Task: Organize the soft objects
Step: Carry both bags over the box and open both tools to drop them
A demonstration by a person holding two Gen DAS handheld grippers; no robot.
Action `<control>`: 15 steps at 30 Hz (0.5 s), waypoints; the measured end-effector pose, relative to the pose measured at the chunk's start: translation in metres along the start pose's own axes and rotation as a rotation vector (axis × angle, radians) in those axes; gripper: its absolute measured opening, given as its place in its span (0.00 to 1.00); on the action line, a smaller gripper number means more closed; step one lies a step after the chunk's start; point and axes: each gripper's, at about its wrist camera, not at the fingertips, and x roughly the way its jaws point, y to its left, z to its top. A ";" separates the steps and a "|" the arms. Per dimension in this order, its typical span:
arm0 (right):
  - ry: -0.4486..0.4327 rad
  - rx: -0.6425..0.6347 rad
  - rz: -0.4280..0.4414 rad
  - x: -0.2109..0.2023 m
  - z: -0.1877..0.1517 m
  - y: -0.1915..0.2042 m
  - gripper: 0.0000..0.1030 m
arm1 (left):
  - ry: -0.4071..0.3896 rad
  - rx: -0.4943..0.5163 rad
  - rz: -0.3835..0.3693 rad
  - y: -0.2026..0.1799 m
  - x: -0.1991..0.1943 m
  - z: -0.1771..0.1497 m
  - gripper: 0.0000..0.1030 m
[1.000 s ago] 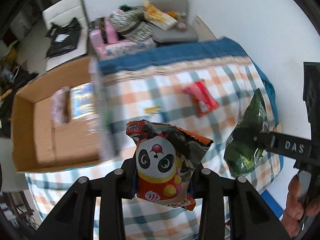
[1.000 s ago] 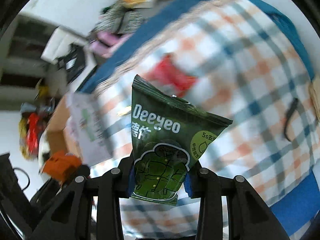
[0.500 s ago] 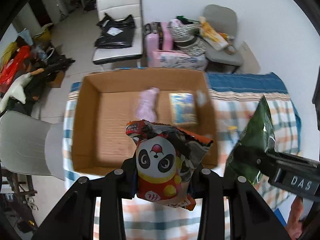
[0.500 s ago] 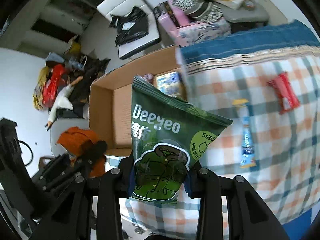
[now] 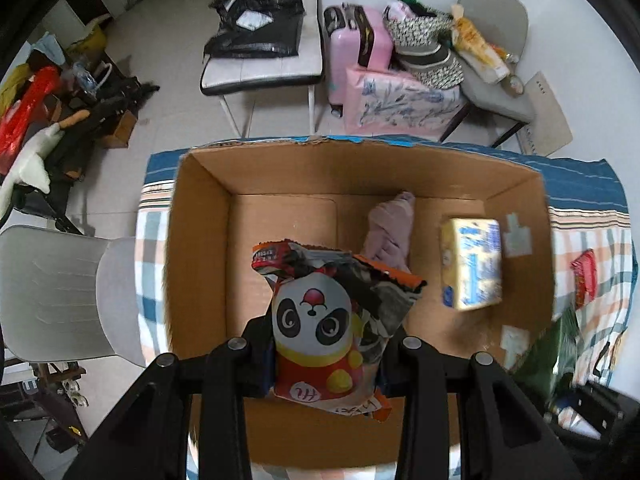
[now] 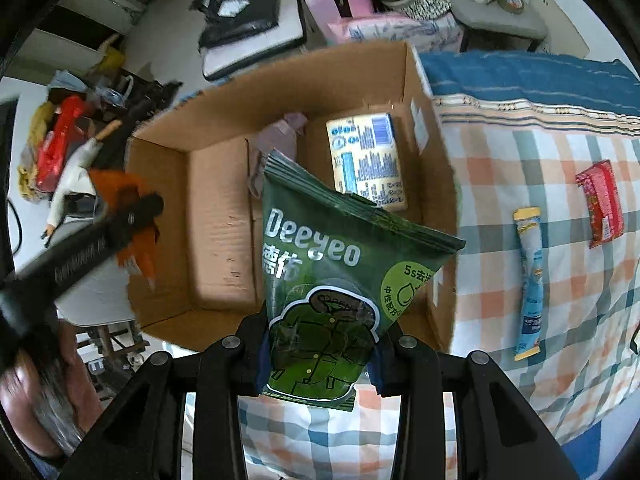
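Note:
My left gripper (image 5: pixel 326 354) is shut on a panda snack bag (image 5: pixel 324 320) and holds it above the open cardboard box (image 5: pixel 200 216). My right gripper (image 6: pixel 318 354) is shut on a green Deeyeo packet (image 6: pixel 332 280), held over the box's near right corner (image 6: pixel 436 184). Inside the box lie a pinkish cloth (image 5: pixel 390 228) and a yellow-blue tissue pack (image 5: pixel 472 262). In the right wrist view the left gripper (image 6: pixel 88 240) shows at the left with the orange edge of its bag.
On the checked tablecloth (image 6: pixel 560 152) right of the box lie a red packet (image 6: pixel 602 204) and a blue-yellow stick pack (image 6: pixel 530 280). Chairs (image 5: pixel 260 52), a pink suitcase (image 5: pixel 356 52) and floor clutter stand behind the table.
Both grippers have swung left from over the tablecloth to above the box, each still holding its bag. The box now fills the centre of both views.

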 end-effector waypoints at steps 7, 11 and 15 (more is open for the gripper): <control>0.059 0.013 -0.026 0.035 0.014 0.004 0.38 | 0.060 0.029 0.011 0.001 0.040 0.023 0.33; 0.088 0.013 -0.033 0.047 0.017 0.004 0.38 | 0.080 0.047 0.012 0.001 0.052 0.029 0.33; 0.105 0.024 -0.038 0.055 0.019 0.003 0.39 | 0.107 0.047 0.011 0.002 0.061 0.033 0.35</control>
